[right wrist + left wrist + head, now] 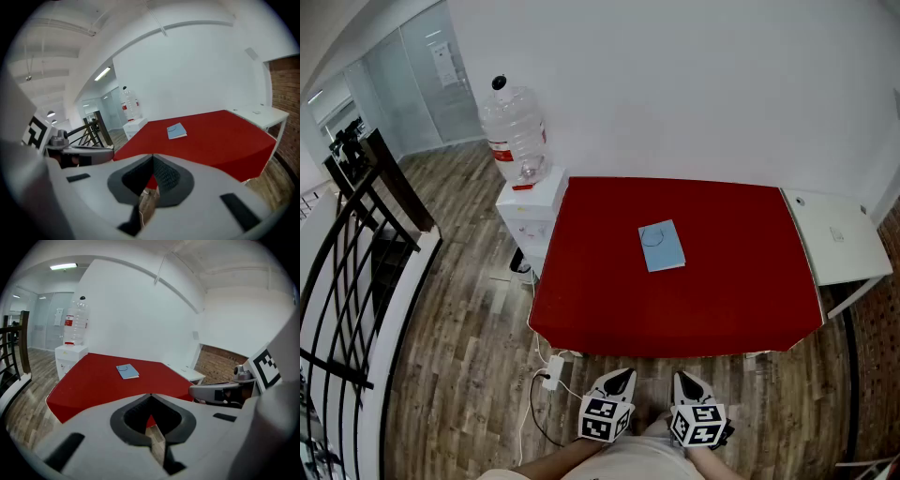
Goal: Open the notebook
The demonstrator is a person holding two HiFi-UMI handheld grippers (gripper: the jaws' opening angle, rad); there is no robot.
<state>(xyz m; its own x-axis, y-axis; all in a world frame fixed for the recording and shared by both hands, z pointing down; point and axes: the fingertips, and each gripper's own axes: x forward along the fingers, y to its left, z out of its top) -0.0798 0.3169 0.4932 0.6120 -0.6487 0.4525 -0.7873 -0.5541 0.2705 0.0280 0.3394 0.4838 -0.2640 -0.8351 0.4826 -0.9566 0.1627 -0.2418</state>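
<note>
A closed light-blue notebook (pixel 661 247) lies flat near the middle of the red table (pixel 675 309), slightly toward the far side. It also shows in the left gripper view (pixel 127 371) and the right gripper view (pixel 176 131). Both grippers hover side by side over the floor, short of the table's near edge and well away from the notebook. My left gripper (pixel 621 375) has its jaws meeting at the tips with nothing between them (pixel 150 395). My right gripper (pixel 684 379) is likewise shut and empty (pixel 153 155).
A white water dispenser (pixel 530 211) with a large bottle (pixel 514 131) stands against the table's left side. A white side table (pixel 834 234) adjoins the right. A black railing (pixel 347 244) runs at far left. A power strip with cable (pixel 551 370) lies on the wooden floor.
</note>
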